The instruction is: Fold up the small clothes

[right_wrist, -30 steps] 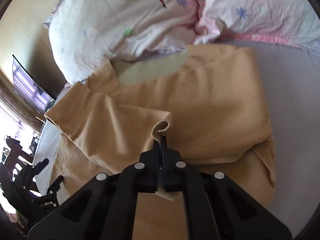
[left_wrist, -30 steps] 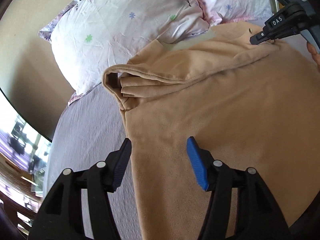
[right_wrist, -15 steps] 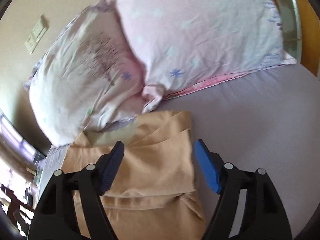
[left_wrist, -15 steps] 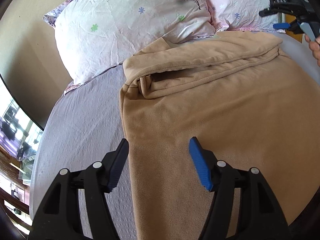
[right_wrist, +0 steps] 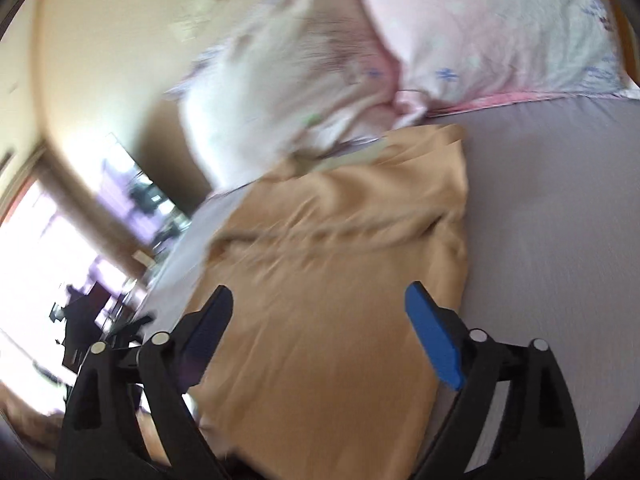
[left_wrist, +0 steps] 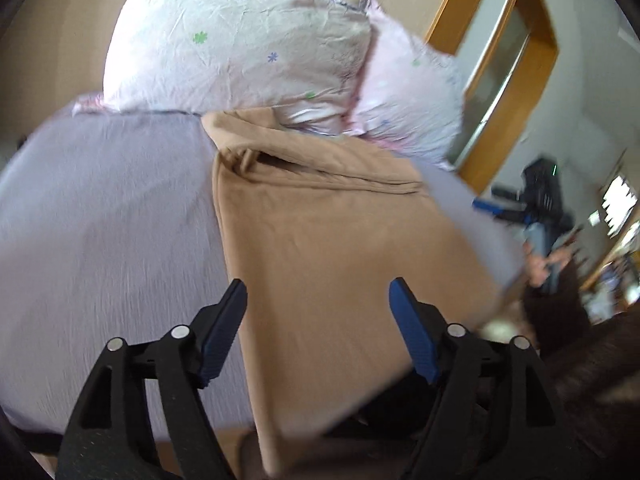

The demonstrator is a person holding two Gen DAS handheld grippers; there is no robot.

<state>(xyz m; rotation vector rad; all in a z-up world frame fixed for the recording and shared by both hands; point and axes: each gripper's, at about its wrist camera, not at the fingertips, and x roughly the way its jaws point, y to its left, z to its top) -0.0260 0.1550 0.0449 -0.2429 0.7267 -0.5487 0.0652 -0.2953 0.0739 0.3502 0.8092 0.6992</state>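
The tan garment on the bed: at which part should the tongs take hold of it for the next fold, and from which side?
Probably the near hem of the tan garment, which hangs over the edge of the bed. It is a free, thin edge, so both open tongs, left and right, could pinch its corners from the near side. The far end is already folded and lies against the pillows.

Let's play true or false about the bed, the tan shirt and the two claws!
1. The tan shirt lies on the purple sheet. True.
2. The left claw is pinching the shirt. False: it is open and holds nothing.
3. Two pillows sit behind the shirt. True.
4. The right claw is shut. False: it is open.
5. The shirt is bright green. False: it is tan.
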